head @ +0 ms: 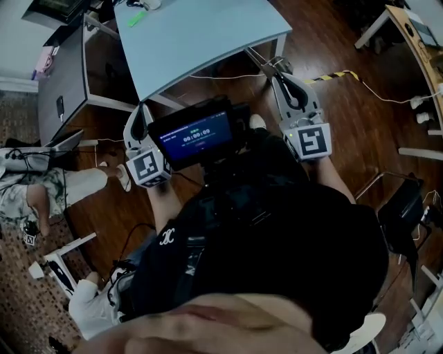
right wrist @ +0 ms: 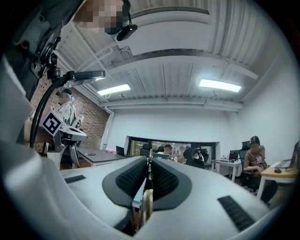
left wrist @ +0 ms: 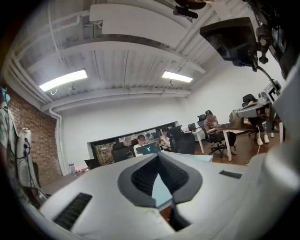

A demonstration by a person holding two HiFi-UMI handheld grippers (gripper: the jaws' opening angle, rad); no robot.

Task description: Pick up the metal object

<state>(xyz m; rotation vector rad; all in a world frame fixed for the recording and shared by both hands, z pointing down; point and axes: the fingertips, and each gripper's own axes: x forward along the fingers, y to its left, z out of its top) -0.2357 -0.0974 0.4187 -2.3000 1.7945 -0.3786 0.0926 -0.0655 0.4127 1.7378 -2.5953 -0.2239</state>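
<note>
At near edge of light-blue bench (head: pixel 201 34): right tool (right wrist: pixel 147 163) clamped on thin flat metal object (right wrist: pixel 146 202), seen edge-on between the pads. Left tool (left wrist: pixel 158 160) jaws apart, nothing gripped, bench visible through gap.

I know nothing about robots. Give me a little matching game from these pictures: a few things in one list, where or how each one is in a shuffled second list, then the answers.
Things:
1. left gripper
2. right gripper
3. green object
4. screen

Places or states:
A. lying at the far end of the light blue table
B. shut on a thin metal object
C. lit blue, between the two grippers in the head view
D. jaws apart, nothing between them

Pairs: 1-D, 2-B, 3-A, 4-C
</note>
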